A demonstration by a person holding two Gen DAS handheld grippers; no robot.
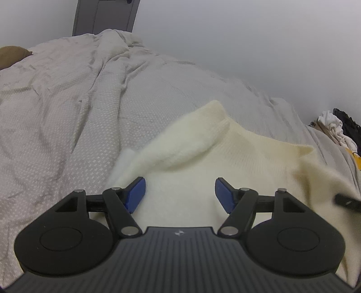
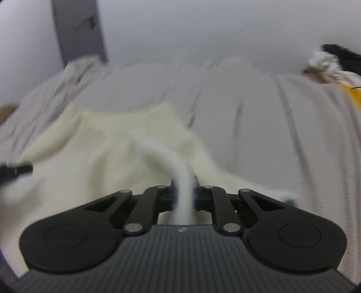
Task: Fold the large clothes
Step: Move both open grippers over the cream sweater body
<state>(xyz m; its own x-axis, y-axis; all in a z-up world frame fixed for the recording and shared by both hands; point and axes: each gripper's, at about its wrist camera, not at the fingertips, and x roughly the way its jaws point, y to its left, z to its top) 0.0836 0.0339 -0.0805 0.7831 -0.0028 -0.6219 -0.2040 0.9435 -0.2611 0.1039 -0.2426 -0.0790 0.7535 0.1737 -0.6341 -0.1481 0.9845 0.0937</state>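
A cream knitted sweater [image 1: 237, 153] lies on the bed, its ribbed collar toward the far side. My left gripper [image 1: 179, 194] hovers just over the sweater's body; its blue pads [image 1: 135, 195] stand wide apart with only flat fabric beneath them. A fuzzy white fold runs from the collar to the left pad. In the blurred right wrist view, my right gripper [image 2: 183, 193] is shut on a raised white strip of the sweater [image 2: 117, 153] that arches up between its fingers. A dark tip of the other gripper shows at each view's edge.
The bed is covered by a pale grey patterned bedspread [image 1: 67, 101], rumpled toward the far left. A heap of white and dark clothes [image 1: 338, 130] with a yellow item sits at the far right. A grey door [image 1: 103, 15] and a plain wall stand behind.
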